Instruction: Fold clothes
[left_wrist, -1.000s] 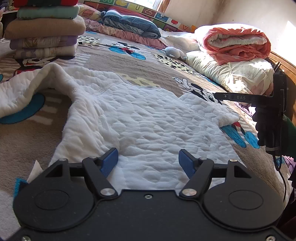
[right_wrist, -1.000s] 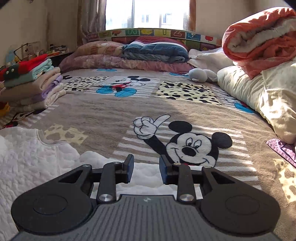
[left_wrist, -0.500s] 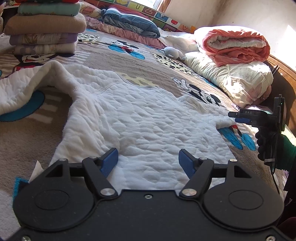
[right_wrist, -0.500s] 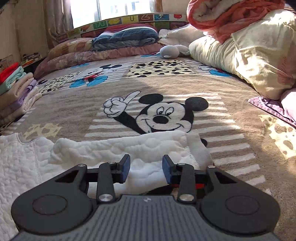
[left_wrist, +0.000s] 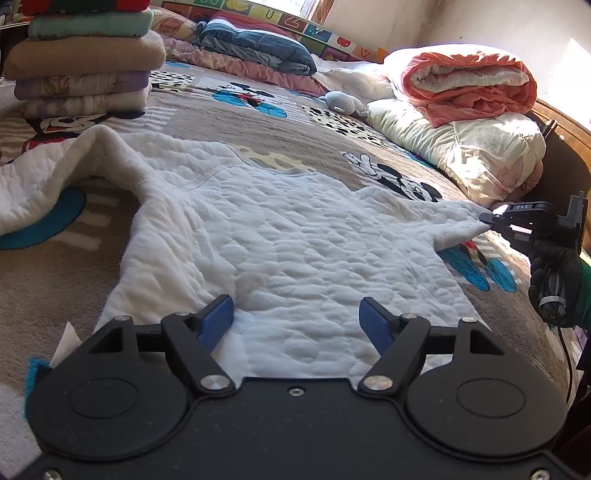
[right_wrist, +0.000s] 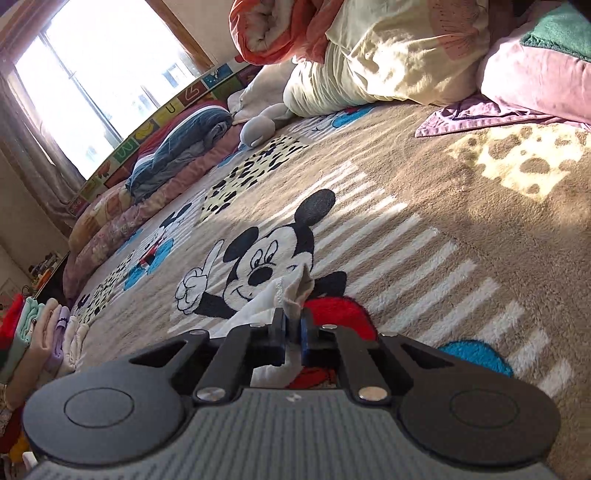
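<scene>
White quilted cotton top (left_wrist: 295, 236): spread ahead of spread-fingered left gripper (left_wrist: 296, 319); right gripper (right_wrist: 293, 332) clenched on its sleeve tip (nearer arm), body extending leftward from it.

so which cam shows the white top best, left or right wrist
The left wrist view: the white top lies spread across the bed, body and both sleeves visible. The right wrist view shows only a pinched sleeve end poking up between the shut right gripper.

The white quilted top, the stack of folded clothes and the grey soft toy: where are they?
white quilted top (left_wrist: 295, 236), left wrist view, middle of its body.
stack of folded clothes (left_wrist: 85, 59), left wrist view, tan layer.
grey soft toy (right_wrist: 258, 127), right wrist view, its body.
</scene>
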